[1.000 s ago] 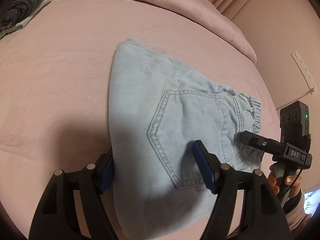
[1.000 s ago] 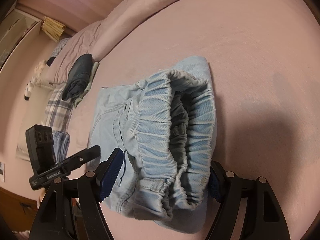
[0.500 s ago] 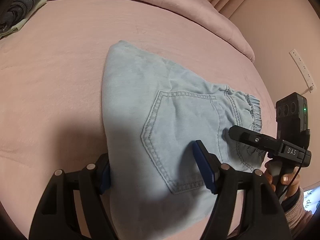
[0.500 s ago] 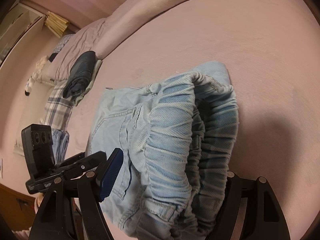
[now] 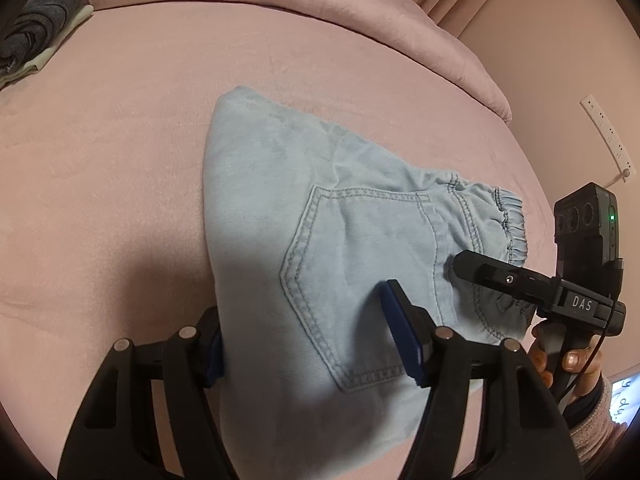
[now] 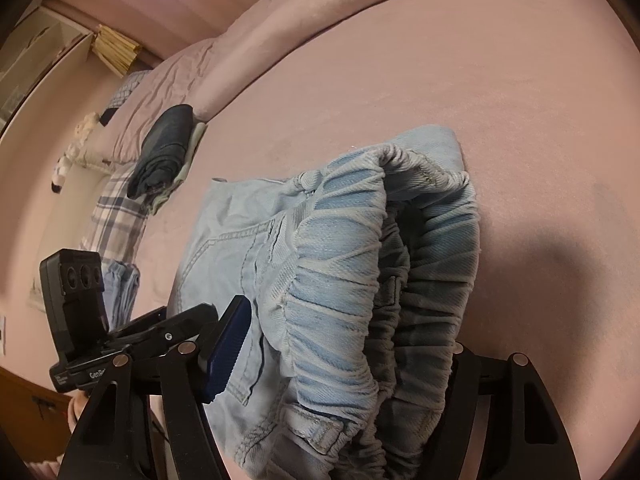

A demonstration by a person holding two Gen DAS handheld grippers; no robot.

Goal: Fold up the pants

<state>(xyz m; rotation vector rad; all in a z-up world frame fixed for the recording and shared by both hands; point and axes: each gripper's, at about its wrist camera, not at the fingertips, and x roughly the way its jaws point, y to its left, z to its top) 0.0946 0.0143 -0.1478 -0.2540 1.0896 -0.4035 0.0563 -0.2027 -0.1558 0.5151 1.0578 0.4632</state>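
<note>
The pants (image 5: 320, 272) lie folded on the pink bed (image 5: 120, 152). My left gripper (image 5: 304, 344) and right gripper (image 6: 348, 356) straddle them, jaws spread. Closing carelessly could, I think, drag the top layer askew.

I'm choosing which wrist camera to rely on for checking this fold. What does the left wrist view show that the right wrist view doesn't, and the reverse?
Only the left wrist view shows the back pocket face-on, the smooth folded edge of the pants, and a white power strip on the wall. Only the right wrist view shows the gathered elastic waistband end-on, gaping open, plus plaid fabric and a stuffed toy. Both show the pants, the pink bed, the dark folded clothes, and each view the other gripper: right gripper, left gripper.
</note>
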